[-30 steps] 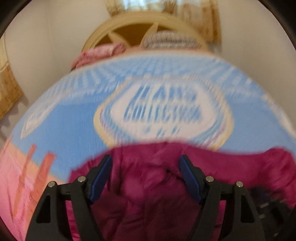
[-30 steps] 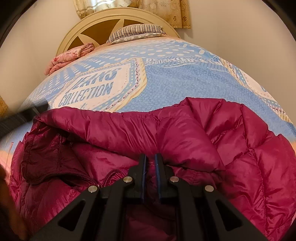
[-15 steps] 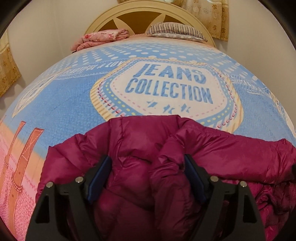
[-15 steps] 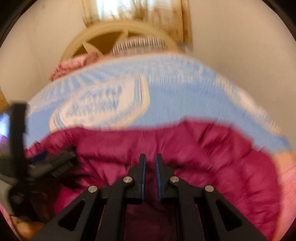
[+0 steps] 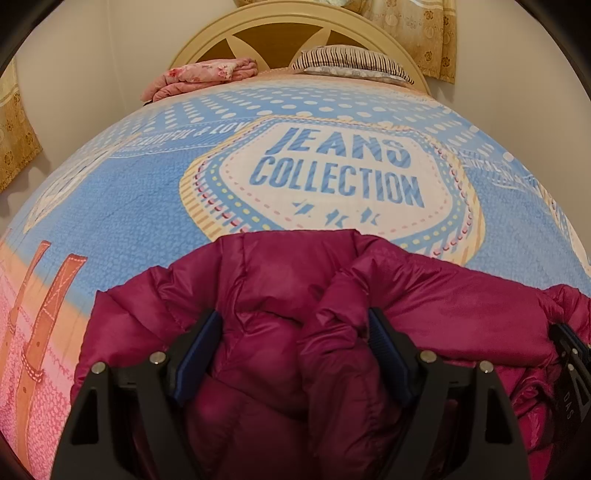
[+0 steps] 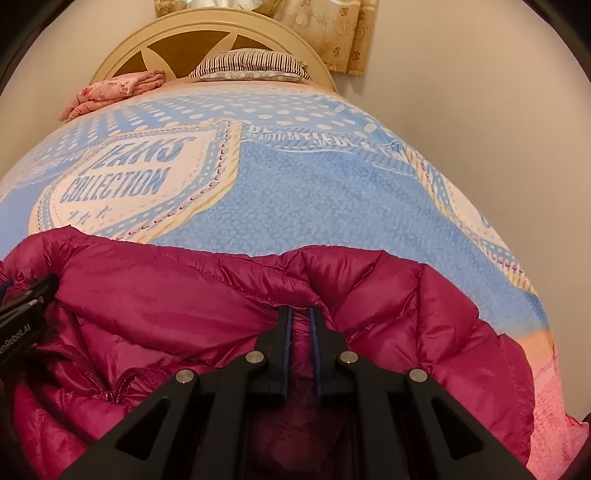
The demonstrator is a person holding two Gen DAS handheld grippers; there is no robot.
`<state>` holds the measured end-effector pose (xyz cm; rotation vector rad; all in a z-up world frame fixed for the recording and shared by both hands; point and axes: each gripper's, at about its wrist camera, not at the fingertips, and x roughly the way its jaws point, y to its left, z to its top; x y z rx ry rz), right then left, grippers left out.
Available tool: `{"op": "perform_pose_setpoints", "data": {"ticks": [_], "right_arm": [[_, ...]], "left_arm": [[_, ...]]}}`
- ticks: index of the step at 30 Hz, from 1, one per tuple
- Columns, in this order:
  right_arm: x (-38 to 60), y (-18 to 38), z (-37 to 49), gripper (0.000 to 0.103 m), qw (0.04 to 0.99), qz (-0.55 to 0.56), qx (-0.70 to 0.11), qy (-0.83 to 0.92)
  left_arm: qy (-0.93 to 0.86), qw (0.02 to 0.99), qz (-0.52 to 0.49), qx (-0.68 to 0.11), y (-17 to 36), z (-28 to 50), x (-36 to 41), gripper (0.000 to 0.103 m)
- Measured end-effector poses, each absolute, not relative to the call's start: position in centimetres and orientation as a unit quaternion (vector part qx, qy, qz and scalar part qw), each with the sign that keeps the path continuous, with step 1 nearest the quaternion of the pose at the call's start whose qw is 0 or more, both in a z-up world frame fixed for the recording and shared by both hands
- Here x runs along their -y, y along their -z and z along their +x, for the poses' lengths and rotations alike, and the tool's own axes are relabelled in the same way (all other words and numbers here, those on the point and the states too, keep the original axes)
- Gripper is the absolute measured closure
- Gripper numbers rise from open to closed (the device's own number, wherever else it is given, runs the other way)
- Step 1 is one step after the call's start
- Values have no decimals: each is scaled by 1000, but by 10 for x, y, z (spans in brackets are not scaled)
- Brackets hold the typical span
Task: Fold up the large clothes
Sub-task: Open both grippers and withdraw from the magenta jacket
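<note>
A magenta puffer jacket (image 5: 288, 273) lies bunched on the near part of the blue bedspread (image 5: 110, 221). My left gripper (image 5: 291, 332) stands wide over its left half, with puffy folds filling the space between the blue pads (image 5: 199, 350); the pads do not visibly press in. On the jacket's (image 6: 166, 288) right half, my right gripper (image 6: 300, 314) is shut, and the fabric puckers at its tips along a fold below the far edge. The zip (image 6: 122, 384) shows at lower left. Each gripper's body appears at the edge of the other's view.
The bedspread (image 6: 332, 206) carries a "JEANS COLLECTION" print and stretches away to a cream headboard (image 5: 295, 22). A striped pillow (image 5: 351, 62) and a folded pink blanket (image 5: 199, 77) lie at the head. Walls flank both sides; curtains (image 5: 417, 33) hang behind.
The left jaws have spread a little wider around the jacket. The right gripper stayed shut and shifted; the jacket's far edge now lies straighter across the bed, and the left gripper sits at its left.
</note>
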<state>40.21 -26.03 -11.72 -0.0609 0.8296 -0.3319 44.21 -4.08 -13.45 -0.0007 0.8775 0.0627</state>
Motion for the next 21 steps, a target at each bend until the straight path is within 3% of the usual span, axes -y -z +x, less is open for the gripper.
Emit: {"op": "perform_pose_setpoints", "data": {"ticks": [6, 10, 12, 14, 15, 21], "right_arm": [[267, 109, 392, 93, 908, -6, -390, 152], [279, 65, 333, 91, 936, 39, -314, 157], [280, 47, 302, 71, 943, 40, -302, 137], [280, 33, 262, 37, 950, 33, -286, 123], [279, 29, 243, 33, 952, 30, -280, 118], [284, 17, 122, 33, 953, 24, -289, 87]], "left_arm": [[15, 897, -35, -441, 130, 438, 29, 18], [84, 897, -47, -432, 109, 397, 3, 18], [97, 900, -42, -422, 97, 368, -16, 17], [104, 904, -39, -412, 86, 336, -38, 17], [106, 905, -40, -409, 83, 319, -48, 16], [121, 904, -58, -406, 82, 228, -108, 16]]}}
